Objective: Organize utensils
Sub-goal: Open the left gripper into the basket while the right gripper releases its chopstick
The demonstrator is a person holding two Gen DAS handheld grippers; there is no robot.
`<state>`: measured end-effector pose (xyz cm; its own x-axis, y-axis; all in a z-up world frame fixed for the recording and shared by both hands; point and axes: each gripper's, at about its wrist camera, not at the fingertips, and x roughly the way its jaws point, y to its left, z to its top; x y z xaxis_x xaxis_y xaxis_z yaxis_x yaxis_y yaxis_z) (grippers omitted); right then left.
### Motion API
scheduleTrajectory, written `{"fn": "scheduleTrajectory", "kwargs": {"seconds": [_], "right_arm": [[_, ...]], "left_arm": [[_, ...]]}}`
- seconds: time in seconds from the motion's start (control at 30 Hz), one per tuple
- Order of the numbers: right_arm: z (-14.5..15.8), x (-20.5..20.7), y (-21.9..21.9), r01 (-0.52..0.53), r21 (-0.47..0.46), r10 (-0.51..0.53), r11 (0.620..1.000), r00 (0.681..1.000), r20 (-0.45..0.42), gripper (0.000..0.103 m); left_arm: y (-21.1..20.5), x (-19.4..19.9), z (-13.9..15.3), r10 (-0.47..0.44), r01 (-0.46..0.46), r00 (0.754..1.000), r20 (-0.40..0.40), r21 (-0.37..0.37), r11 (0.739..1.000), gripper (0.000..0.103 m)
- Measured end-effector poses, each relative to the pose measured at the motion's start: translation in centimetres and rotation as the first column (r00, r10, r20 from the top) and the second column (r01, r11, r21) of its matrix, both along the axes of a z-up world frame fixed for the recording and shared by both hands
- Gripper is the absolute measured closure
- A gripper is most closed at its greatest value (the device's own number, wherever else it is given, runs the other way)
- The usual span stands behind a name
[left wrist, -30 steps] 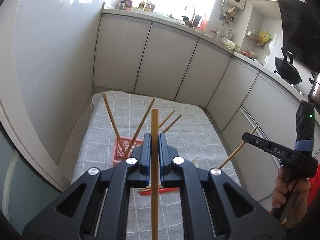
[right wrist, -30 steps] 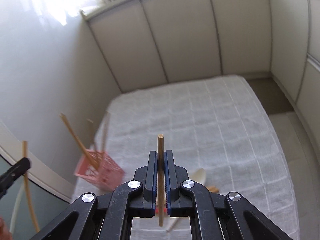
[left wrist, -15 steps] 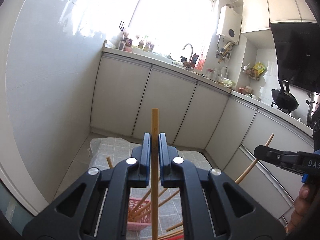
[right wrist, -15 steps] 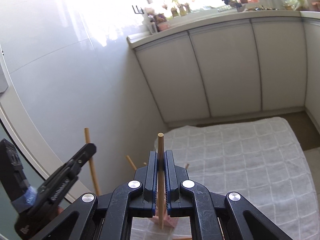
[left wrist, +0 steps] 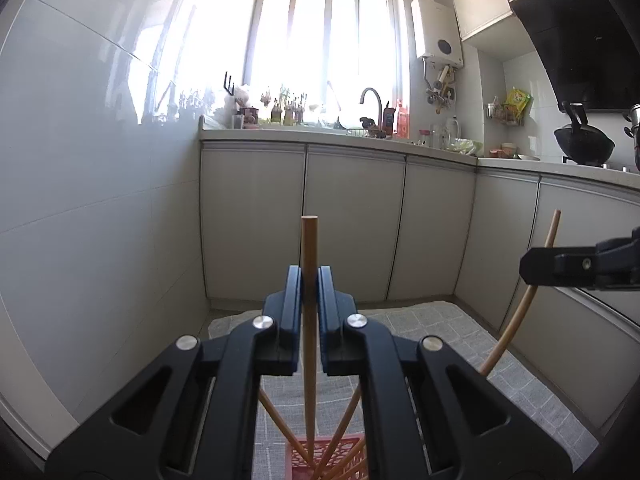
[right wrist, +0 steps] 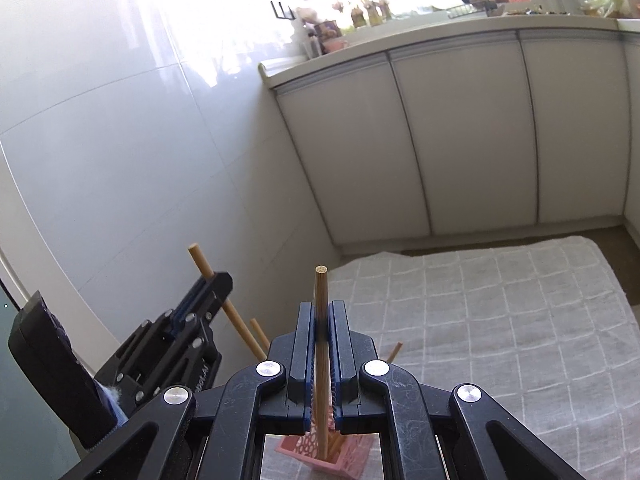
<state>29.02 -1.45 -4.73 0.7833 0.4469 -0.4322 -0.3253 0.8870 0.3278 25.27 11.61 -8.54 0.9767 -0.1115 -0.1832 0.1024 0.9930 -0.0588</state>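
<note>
- A kitchen floor carries a grey checked cloth [right wrist: 500, 320], with white cupboards [left wrist: 356, 224] at its far edge.
- The left tongs [left wrist: 310, 280] are clenched on one chopstick [left wrist: 309, 240].
- The right tongs [right wrist: 322, 320] are clenched on another chopstick [right wrist: 321, 292].
- The pink basket [right wrist: 340, 460] sits just below, on the cloth's near part, with sticks inside.
- This looks like the drop-in step. Next, each stick must point down over the basket.

A home kitchen is shown: a counter [left wrist: 360, 136] over pale cabinet doors [left wrist: 356, 224], with a curved tap [left wrist: 371, 98] set before a bright window [left wrist: 324, 40]. A black wok [left wrist: 583, 146] is seen at right, and a water heater [left wrist: 438, 28] is mounted on the tiled wall.
</note>
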Motion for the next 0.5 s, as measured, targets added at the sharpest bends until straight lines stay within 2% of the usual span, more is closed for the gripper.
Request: {"fn": "scheduleTrajectory", "kwargs": {"seconds": [0.2,0.37,0.5], "right_arm": [[-1.9,1.2,1.3,-0.004,-0.002,0.004,1.0,1.0,-0.023,0.098],[-3.2,1.9,1.9,-0.006,-0.003,0.006,1.0,0.999,-0.049,0.096],[-3.5,2.0,1.7,-0.01,0.029,0.012,1.0,0.998,-0.068,0.093]], "left_arm": [[0.1,0.1,-1.1,-0.024,0.025,0.998,-0.055,0.022,0.999,0.095],[0.5,0.5,-1.5,-0.031,0.032,0.995,-0.099,0.004,0.999,0.093],[0.9,0.5,-1.4,-0.035,0.033,0.992,-0.118,-0.017,0.999,0.071]]}}
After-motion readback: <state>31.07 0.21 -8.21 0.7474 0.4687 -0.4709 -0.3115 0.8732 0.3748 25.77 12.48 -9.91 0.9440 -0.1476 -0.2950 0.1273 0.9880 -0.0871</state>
